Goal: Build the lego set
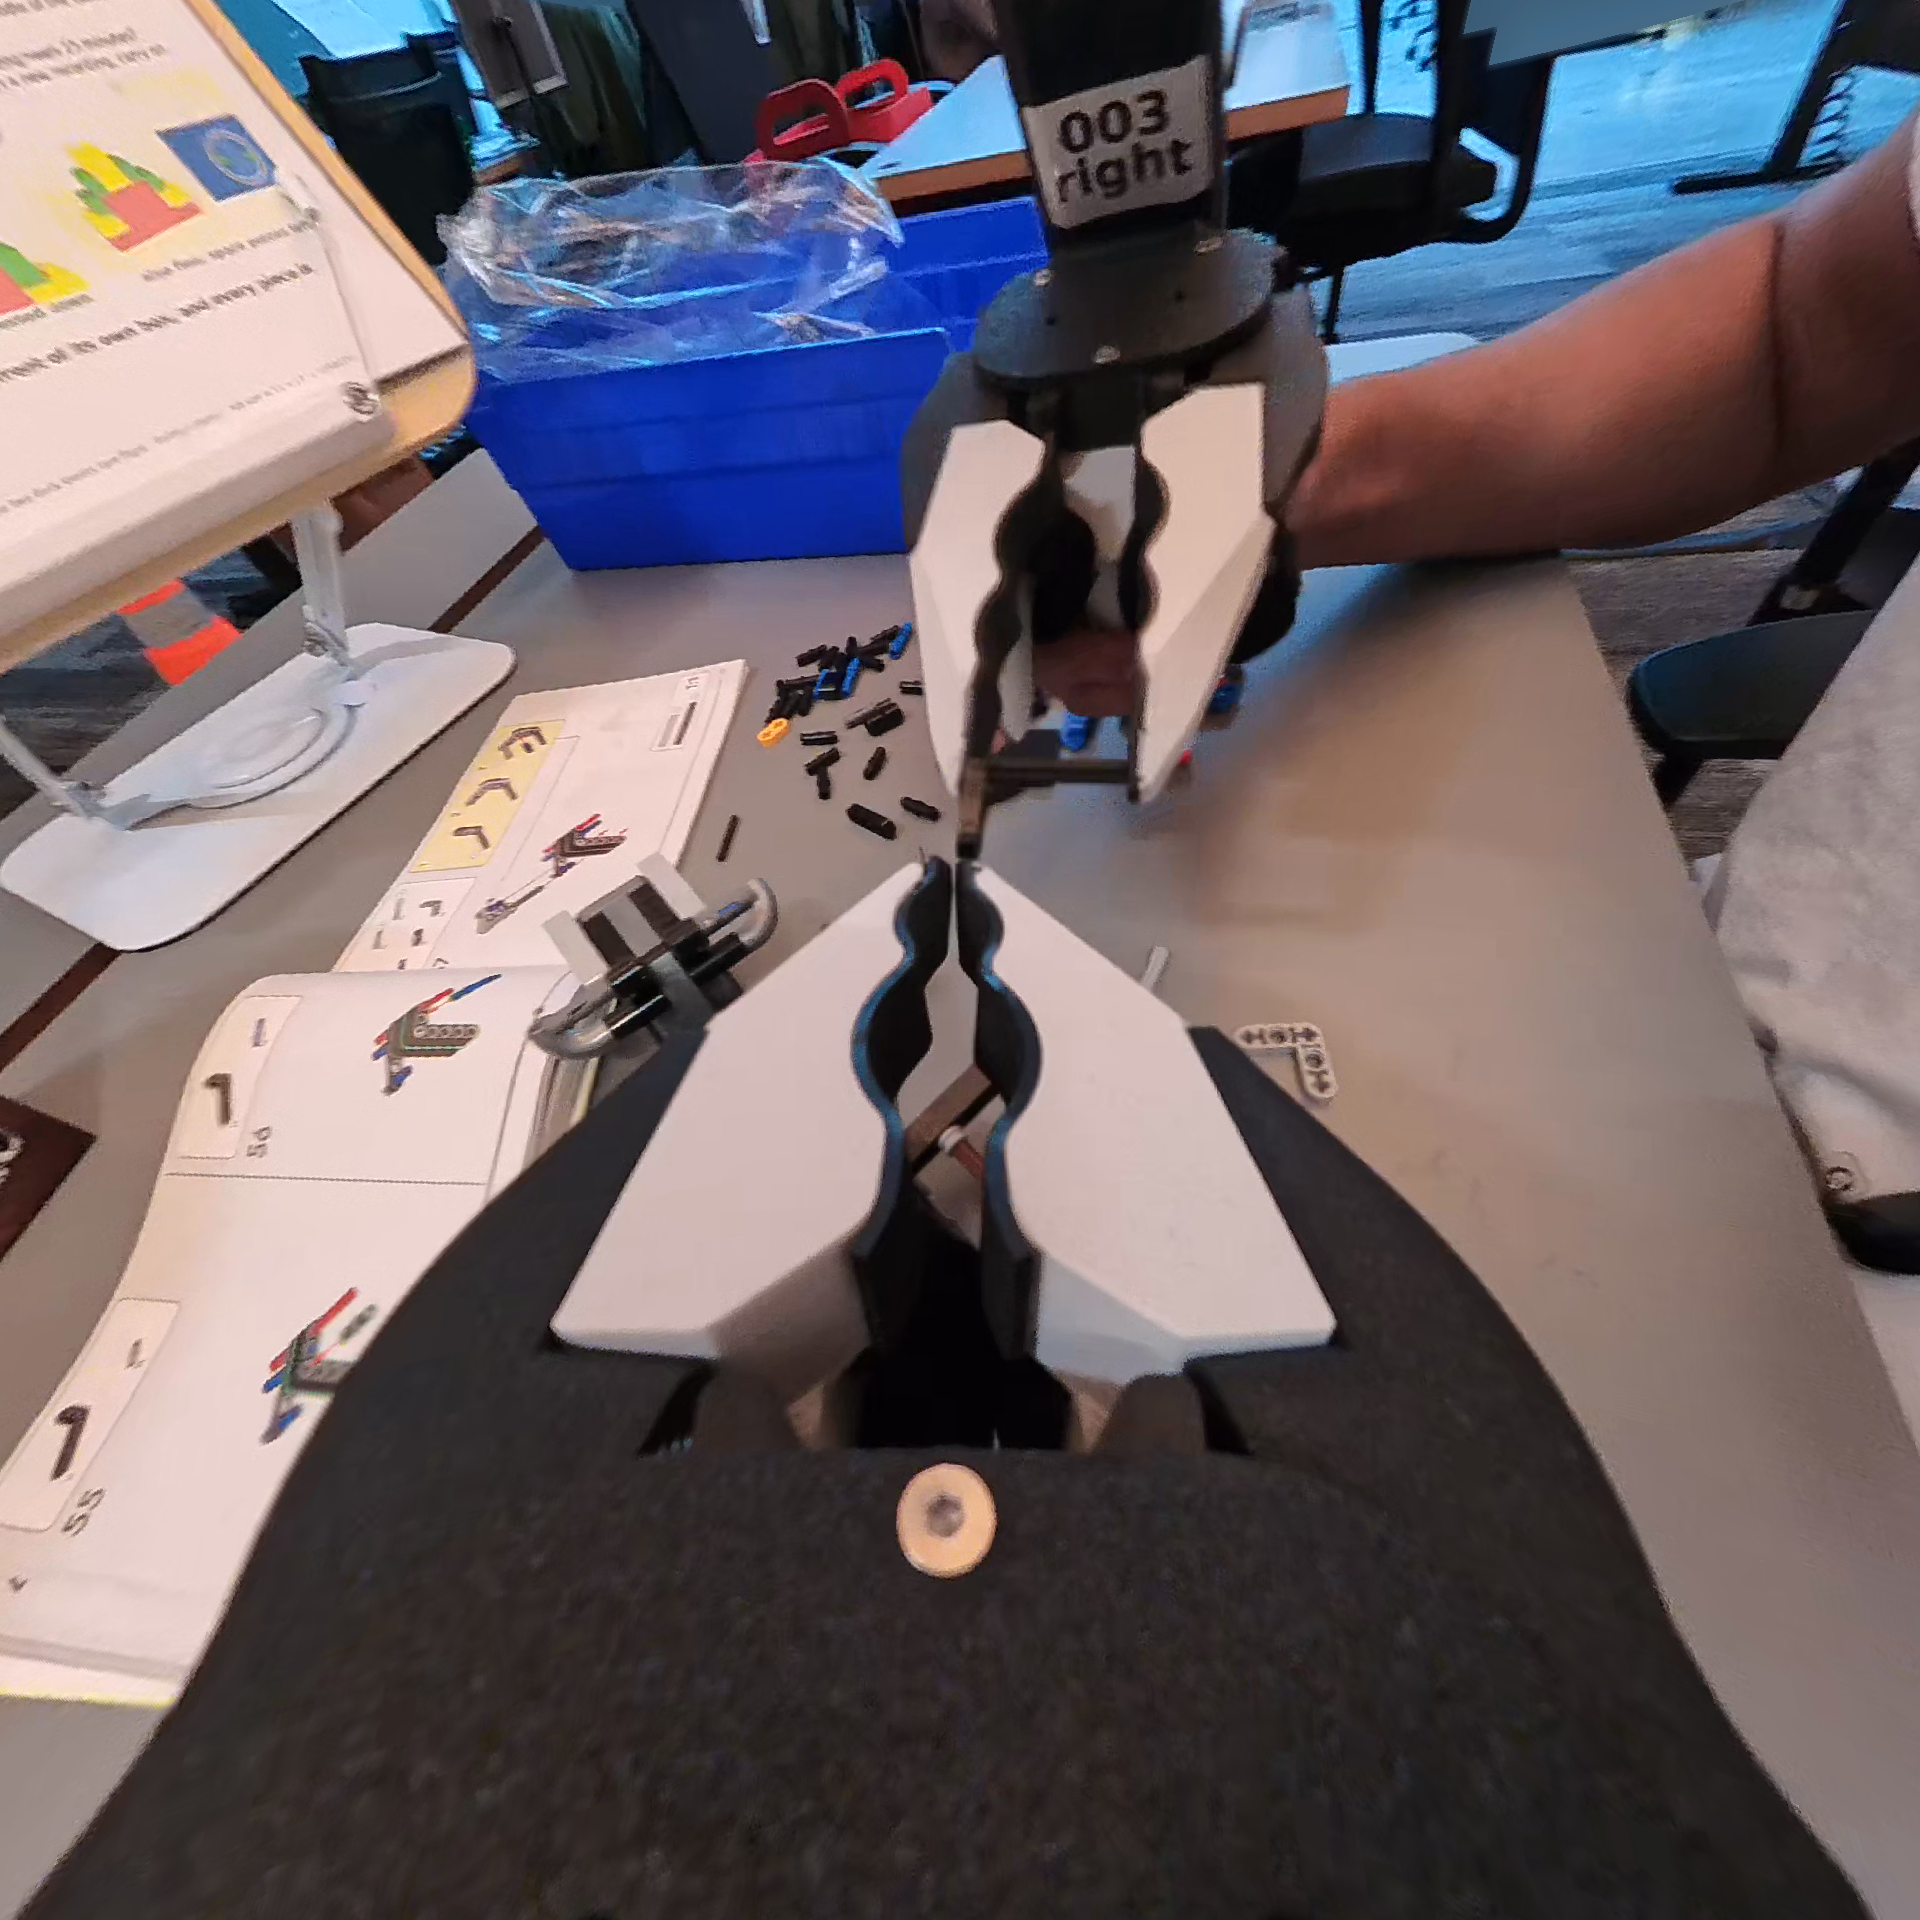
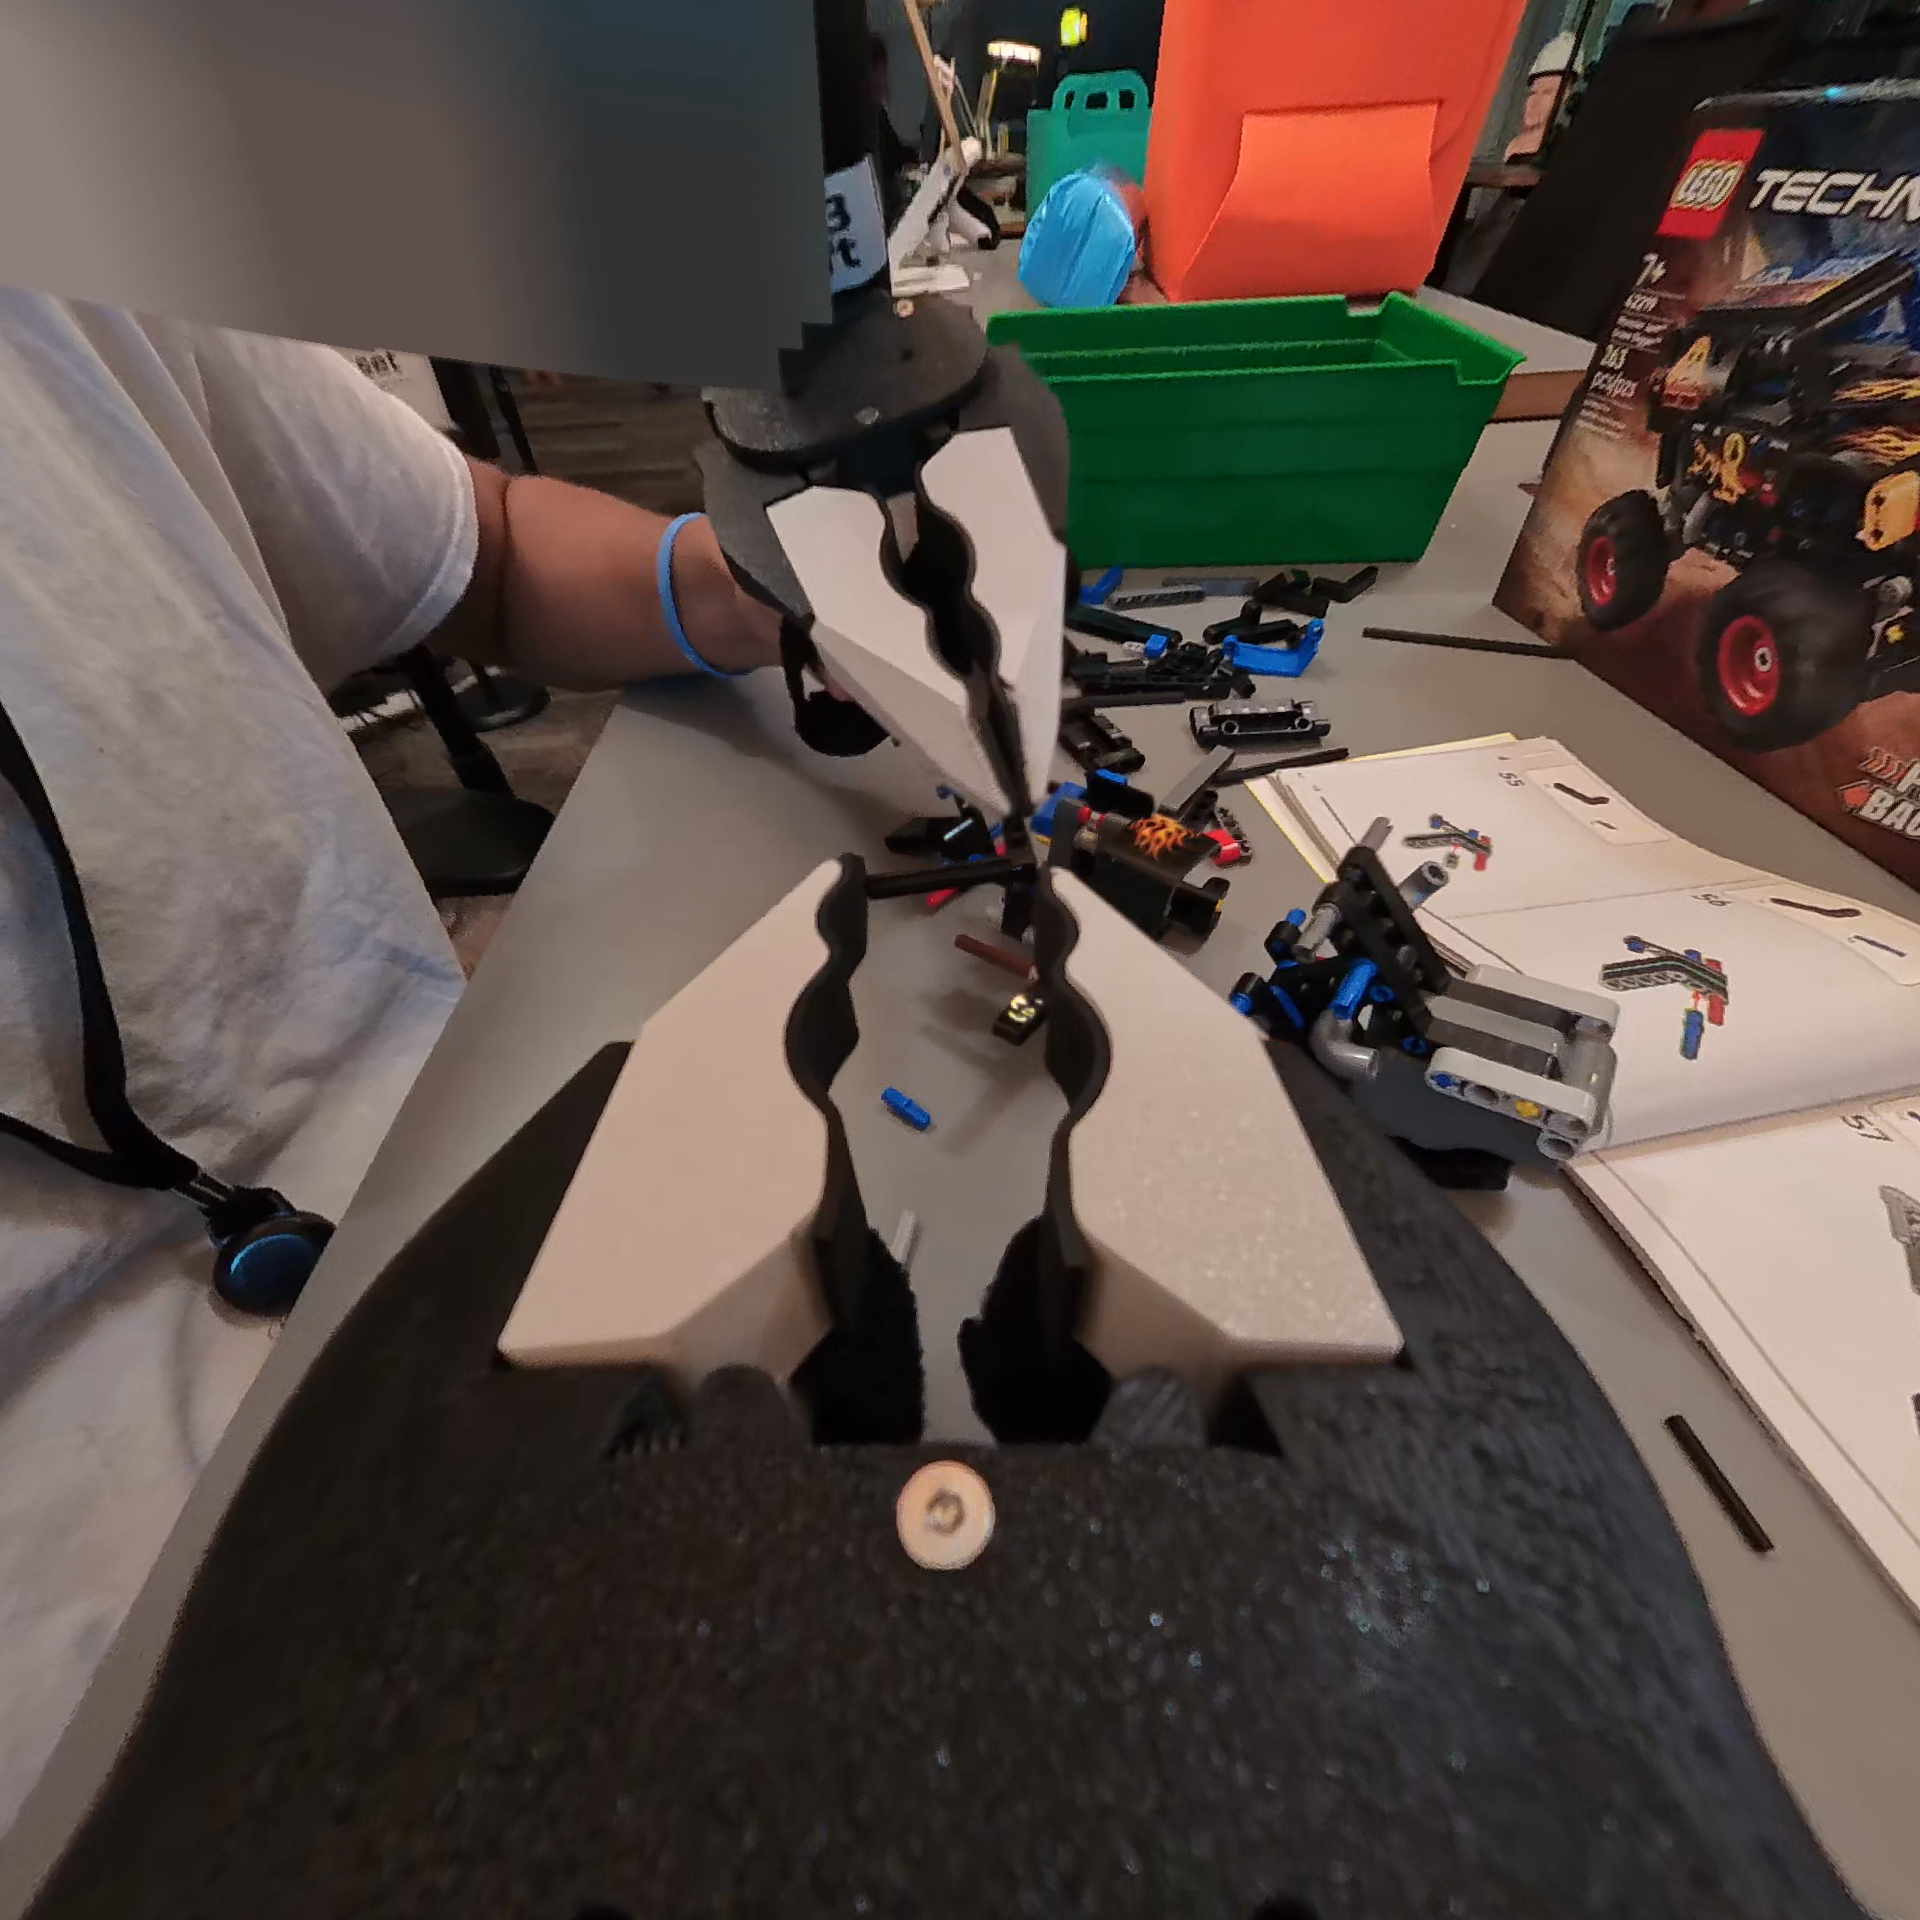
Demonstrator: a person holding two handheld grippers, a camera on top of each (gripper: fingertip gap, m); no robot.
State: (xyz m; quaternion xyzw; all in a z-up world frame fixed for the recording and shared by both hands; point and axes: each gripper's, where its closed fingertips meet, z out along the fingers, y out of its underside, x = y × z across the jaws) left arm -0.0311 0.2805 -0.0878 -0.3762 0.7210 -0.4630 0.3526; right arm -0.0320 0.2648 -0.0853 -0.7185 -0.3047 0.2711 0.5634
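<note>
My right gripper (image 2: 948, 881) grips a black angled Lego beam (image 2: 935, 883) lengthwise between its fingertips, just above the grey table (image 2: 686, 831). In the left wrist view the right gripper (image 1: 1049, 779) faces me, with the beam (image 1: 1049, 772) across its tips and the beam's short arm hanging down. My left gripper (image 1: 951, 868) is shut, its tips right at that short arm. Whether it pinches a small pin is hidden. It shows from the front in the right wrist view (image 2: 1023, 821). A part-built grey, black and blue assembly (image 1: 665, 956) (image 2: 1455, 1029) lies on the open instruction booklet (image 1: 343, 1143) (image 2: 1662, 935).
Loose black and blue pins (image 1: 852, 717) lie behind the grippers, and a white angled piece (image 1: 1294, 1049) to the right. More beams (image 2: 1195, 665), a flame-printed black piece (image 2: 1153, 862), a green bin (image 2: 1268, 436), the set's box (image 2: 1766, 468), a blue bin (image 1: 727, 447) and a sheet on a stand (image 1: 156, 260) ring the table. Left and right tips are no more than a few centimetres apart. The left tips stand about 7 cm off the flame-printed black piece (image 2: 1153, 862).
</note>
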